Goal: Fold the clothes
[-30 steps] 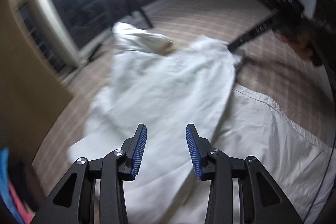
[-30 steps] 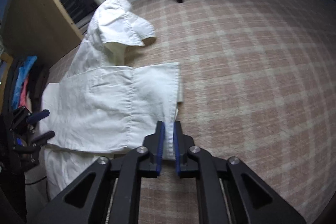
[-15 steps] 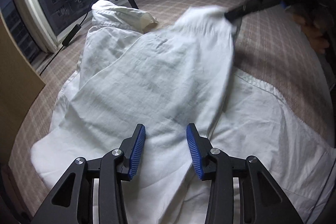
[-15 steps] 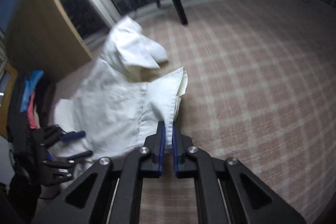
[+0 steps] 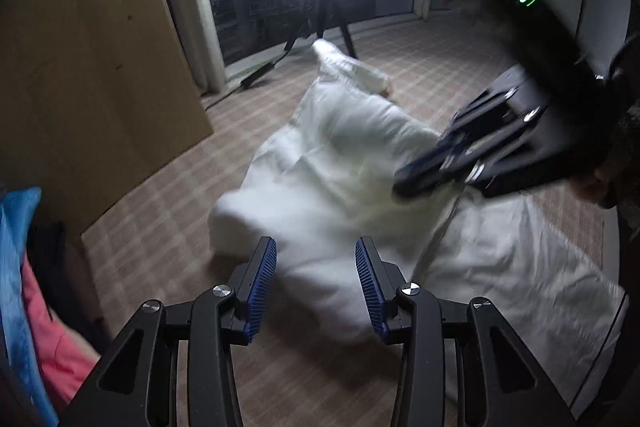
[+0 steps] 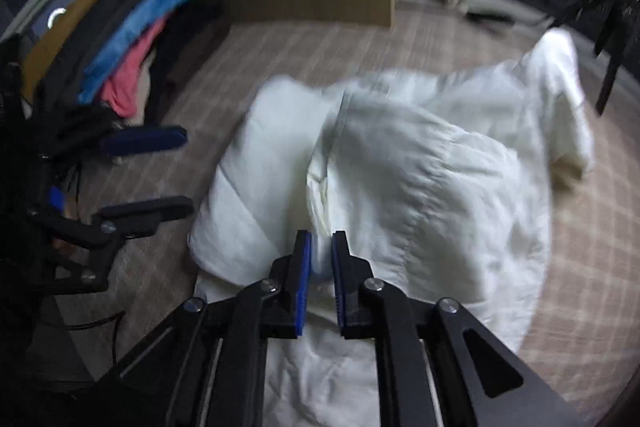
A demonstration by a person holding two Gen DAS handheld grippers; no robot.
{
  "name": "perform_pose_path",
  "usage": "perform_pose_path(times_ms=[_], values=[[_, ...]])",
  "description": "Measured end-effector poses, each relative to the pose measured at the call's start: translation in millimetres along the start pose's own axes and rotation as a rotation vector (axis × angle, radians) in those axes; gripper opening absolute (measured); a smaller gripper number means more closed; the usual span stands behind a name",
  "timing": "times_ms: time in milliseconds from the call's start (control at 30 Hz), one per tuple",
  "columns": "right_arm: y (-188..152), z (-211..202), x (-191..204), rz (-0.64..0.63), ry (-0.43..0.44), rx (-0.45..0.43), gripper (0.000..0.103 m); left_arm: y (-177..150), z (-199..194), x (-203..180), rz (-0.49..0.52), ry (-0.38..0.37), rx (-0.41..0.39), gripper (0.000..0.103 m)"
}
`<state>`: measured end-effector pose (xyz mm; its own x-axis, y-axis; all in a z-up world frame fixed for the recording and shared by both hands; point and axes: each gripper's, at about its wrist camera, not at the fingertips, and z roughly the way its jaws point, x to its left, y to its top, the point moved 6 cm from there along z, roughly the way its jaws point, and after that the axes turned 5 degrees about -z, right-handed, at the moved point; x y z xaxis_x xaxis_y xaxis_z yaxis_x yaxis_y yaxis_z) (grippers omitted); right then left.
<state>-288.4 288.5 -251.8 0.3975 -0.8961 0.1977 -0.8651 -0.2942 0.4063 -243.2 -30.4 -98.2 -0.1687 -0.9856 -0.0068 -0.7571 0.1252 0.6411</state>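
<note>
My right gripper (image 6: 321, 259), jaws parting around the white shirt (image 6: 420, 179) edge, needed a flat, square release, while my left gripper (image 5: 316, 279) hung apart, empty, beside it

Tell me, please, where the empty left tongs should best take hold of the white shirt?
Probably the rounded folded edge of the white shirt, nearest the left tongs. It bulges above the checked floor, so open tongs can straddle it from the floor side. The right tongs have the other flap between them, opening.
</note>
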Motion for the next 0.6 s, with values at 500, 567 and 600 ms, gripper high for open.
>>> perform_pose_path(times_ms=[500, 567, 600], values=[[-8.5, 1.9, -84.7, 0.162, -0.187, -0.081, 0.028, 12.0, 68.0, -42.8, 0.131, -0.118, 0.1, 0.04], [-11.9, -8.6, -79.3, 0.13, -0.235, -0.087, 0.024, 5.9, 72.9, -42.6, 0.136, -0.109, 0.118, 0.04], [-15.0, -19.2, -77.6, 0.137, -0.245, -0.091, 0.024, 5.6, 68.1, -41.3, 0.129, -0.109, 0.113, 0.039]])
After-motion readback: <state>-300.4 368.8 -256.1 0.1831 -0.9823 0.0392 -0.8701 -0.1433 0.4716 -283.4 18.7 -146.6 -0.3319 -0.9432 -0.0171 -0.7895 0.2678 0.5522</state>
